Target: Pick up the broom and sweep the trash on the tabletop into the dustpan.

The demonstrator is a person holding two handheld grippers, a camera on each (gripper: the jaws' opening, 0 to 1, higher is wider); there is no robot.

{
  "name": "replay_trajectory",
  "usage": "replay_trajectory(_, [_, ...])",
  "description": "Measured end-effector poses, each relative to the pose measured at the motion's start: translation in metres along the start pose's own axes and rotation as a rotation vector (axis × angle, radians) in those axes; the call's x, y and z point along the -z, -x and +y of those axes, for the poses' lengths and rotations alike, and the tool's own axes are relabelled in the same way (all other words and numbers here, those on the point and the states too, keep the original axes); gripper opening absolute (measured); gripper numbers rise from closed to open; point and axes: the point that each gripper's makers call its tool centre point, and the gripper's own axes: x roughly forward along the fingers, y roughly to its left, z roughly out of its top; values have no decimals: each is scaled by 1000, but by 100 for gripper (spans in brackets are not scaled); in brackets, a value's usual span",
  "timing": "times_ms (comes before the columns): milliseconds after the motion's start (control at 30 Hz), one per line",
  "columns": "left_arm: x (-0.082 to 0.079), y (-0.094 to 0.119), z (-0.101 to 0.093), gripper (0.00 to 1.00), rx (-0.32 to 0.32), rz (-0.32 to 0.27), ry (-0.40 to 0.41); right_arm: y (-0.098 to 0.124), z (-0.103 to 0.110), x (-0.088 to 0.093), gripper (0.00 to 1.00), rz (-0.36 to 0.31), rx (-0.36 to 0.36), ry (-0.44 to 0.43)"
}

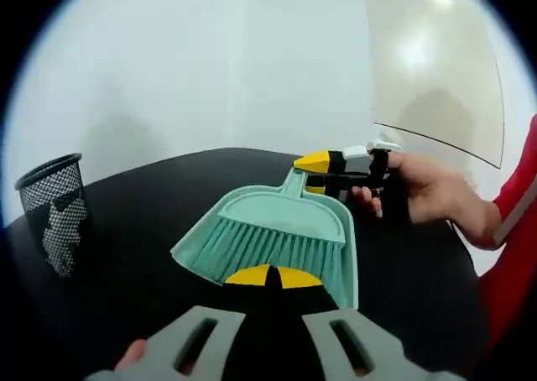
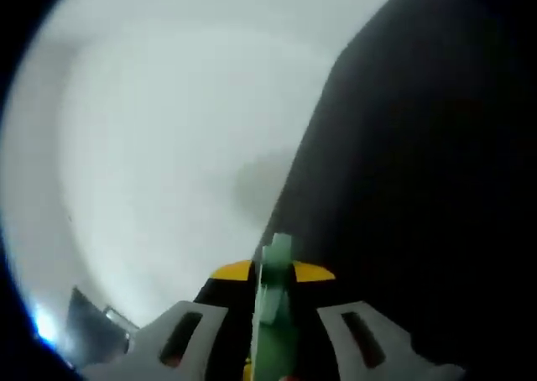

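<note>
Left gripper view: the left gripper (image 1: 273, 276) has its yellow-tipped jaws pressed together at the near edge of the broom (image 1: 273, 245), seemingly pinching the back of the brush head; the exact contact is hidden beneath the bristles. The broom's teal bristles fan away from the jaws and lie inside the dustpan (image 1: 323, 221). The dustpan, also teal, rests on the black surface (image 1: 143, 230), its open mouth toward the camera and its handle pointing to the far side.

At that handle, the right gripper (image 1: 323, 173) comes in from the right, held in a person's hand (image 1: 424, 188) with a red sleeve (image 1: 516, 205) behind it. Its yellow and black jaws are closed on the dustpan handle.

A black mesh pen holder (image 1: 54, 209) stands upright on the surface at the left, well apart from the dustpan.

Right gripper view: the picture is blurred. The jaws are drawn together on a green strip, the dustpan handle (image 2: 273, 314), which runs up between them. Beyond lie the dark surface to the right and a pale wall (image 2: 168, 146) to the left.

No trash can be made out on the surface in either view.
</note>
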Motion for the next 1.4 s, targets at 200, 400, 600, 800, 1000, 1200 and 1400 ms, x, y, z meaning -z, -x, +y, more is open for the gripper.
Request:
replay_trajectory(200, [1,1,5,0,0,-4,2,0,1,1,13,1,-1,-25])
replay_trajectory(400, [1,3,0,0,-1,-6,-1,0,0,2,11,8,-2,-40])
replay_trajectory(600, [4,3,6,0,-2,-3,5,0,0,1,17,4,-10,-21])
replay_trajectory(800, [2,2,3,0,5,-7,16,9,4,-46,39,-178,-39,6])
replay_trajectory(1000, [-2,-7,1,0,17,-3,17,-8,10,-46,26,-94,-149,-79])
replay_trajectory(1200, [-10,-22,-4,0,37,25,-12,-3,11,-45,18,-95,-168,-54])
replay_trajectory(1400, [-17,-35,-6,0,56,33,-27,-4,11,-43,18,-90,-176,-75])
